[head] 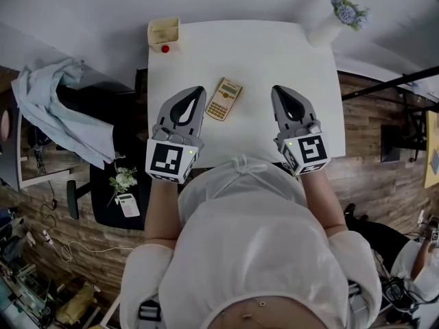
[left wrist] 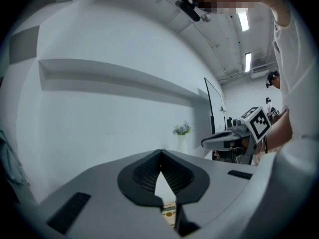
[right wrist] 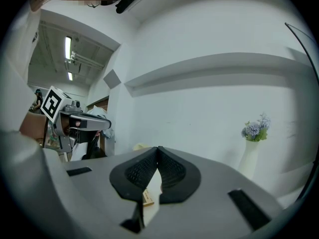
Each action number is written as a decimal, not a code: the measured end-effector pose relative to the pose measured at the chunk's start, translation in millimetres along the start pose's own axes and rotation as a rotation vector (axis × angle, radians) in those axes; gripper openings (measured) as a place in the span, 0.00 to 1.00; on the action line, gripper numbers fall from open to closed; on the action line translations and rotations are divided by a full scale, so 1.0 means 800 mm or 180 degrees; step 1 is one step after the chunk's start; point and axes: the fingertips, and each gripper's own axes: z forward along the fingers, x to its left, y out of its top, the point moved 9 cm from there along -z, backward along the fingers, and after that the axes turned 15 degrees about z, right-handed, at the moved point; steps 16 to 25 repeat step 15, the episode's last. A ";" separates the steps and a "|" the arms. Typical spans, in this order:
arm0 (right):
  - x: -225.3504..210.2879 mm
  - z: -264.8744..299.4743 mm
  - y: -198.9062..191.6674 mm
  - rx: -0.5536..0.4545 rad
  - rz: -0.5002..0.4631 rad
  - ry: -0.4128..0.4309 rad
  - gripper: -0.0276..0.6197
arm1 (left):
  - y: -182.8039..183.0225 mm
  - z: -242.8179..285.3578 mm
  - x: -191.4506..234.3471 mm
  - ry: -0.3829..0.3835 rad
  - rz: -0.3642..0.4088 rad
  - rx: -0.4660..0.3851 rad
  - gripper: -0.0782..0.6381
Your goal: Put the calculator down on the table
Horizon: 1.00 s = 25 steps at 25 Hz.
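A tan calculator (head: 224, 99) lies flat on the white table (head: 260, 53), between my two grippers and apart from both. My left gripper (head: 198, 90) hovers just left of it, shut with nothing held. My right gripper (head: 277, 90) is to its right, jaw tips together and empty. In the left gripper view a sliver of the calculator (left wrist: 169, 212) shows below the closed jaws of that gripper (left wrist: 160, 152). The right gripper view shows the calculator's edge (right wrist: 147, 199) under its own closed jaws (right wrist: 158, 148).
A small cream box (head: 164, 31) with a red ball (head: 164, 49) beside it stands at the table's far left corner. A white vase with pale flowers (head: 334, 19) stands at the far right corner. A dark chair with a cloth (head: 62, 108) stands left of the table.
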 end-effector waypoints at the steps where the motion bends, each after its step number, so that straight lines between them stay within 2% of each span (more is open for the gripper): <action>1: 0.000 0.000 0.000 0.0007 0.0001 0.0000 0.05 | -0.001 0.000 0.000 0.0005 0.0016 -0.0004 0.13; 9: -0.004 0.000 -0.005 0.0020 0.0049 -0.0032 0.05 | 0.006 -0.002 0.012 0.0133 -0.0221 -0.0067 0.13; 15: -0.006 0.000 -0.005 -0.0008 0.0055 -0.0046 0.05 | 0.009 0.001 0.016 0.0116 -0.0142 -0.0072 0.14; 25: -0.006 0.000 -0.005 -0.0008 0.0055 -0.0046 0.05 | 0.009 0.001 0.016 0.0116 -0.0142 -0.0072 0.14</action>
